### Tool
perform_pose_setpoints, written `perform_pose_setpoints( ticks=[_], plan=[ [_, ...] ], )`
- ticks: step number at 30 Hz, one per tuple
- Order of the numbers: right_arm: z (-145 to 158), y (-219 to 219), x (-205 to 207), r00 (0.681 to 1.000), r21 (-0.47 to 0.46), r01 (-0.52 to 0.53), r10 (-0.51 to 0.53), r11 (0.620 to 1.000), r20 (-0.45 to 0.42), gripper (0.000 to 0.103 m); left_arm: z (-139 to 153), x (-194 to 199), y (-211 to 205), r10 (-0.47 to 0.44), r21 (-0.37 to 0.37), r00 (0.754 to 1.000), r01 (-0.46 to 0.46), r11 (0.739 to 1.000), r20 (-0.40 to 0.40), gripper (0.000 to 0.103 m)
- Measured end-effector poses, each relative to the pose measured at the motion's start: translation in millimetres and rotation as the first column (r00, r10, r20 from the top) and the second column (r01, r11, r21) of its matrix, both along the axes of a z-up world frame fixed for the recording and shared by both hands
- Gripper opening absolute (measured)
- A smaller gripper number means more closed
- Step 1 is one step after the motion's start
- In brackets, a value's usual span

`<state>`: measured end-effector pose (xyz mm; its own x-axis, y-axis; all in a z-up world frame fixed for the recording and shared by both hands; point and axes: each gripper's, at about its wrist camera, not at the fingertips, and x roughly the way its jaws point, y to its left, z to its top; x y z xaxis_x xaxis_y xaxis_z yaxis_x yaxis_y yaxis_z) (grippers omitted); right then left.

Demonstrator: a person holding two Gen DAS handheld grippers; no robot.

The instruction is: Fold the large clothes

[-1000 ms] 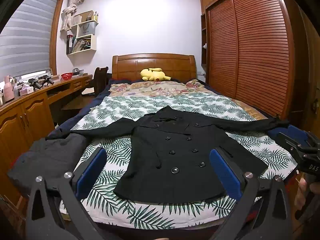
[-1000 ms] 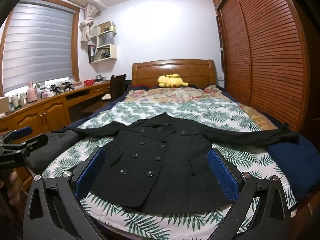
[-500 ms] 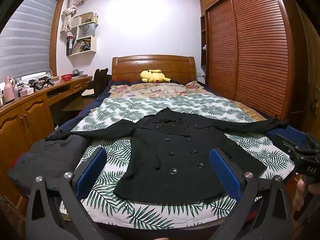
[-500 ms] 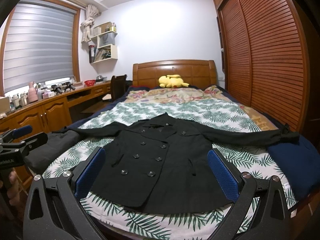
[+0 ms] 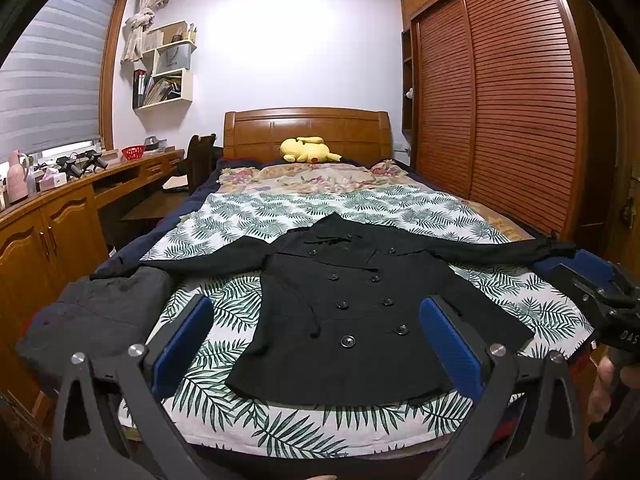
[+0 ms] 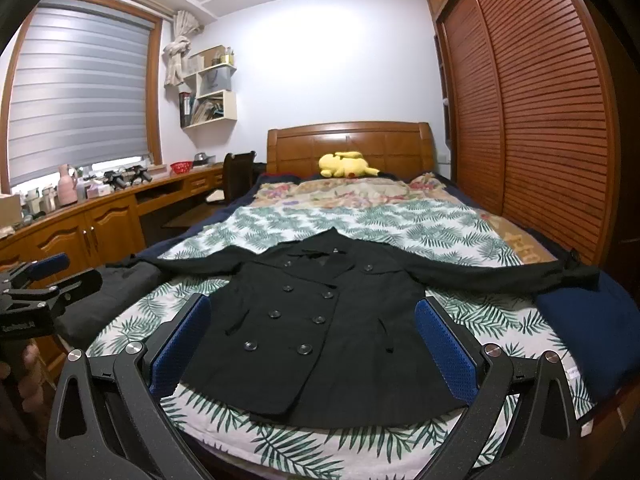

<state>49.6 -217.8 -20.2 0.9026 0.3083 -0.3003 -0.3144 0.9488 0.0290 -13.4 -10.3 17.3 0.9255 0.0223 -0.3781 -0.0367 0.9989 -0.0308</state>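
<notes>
The left sleeve end of the black coat (image 5: 352, 312) is hidden behind a grey garment (image 5: 100, 312) at the bed's left edge. The right gripper (image 5: 600, 300) is cut off by the right picture edge (jaw state indeterminable there). Shelf contents (image 6: 208, 100) are too small to be identified.

Matt black cloth coat (image 5: 360, 312) with glossy buttons. Leaf-printed cloth bedspread (image 5: 400, 208); polished wood headboard (image 5: 306, 130), slatted wood wardrobe doors (image 5: 508, 96).

coat (image 5: 352, 316) on bed (image 5: 280, 432), toy (image 5: 308, 149) behind
</notes>
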Motion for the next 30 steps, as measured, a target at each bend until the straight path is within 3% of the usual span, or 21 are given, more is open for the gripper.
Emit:
perform_pose_setpoints(
  ticks=[30],
  plan=[
    [9, 17, -14, 1.0, 0.006, -0.006, 0.006, 1.0, -0.002, 0.103, -13, 4, 7, -0.005, -0.01, 1.0, 0.005, 1.0, -0.009, 0.103]
  ],
)
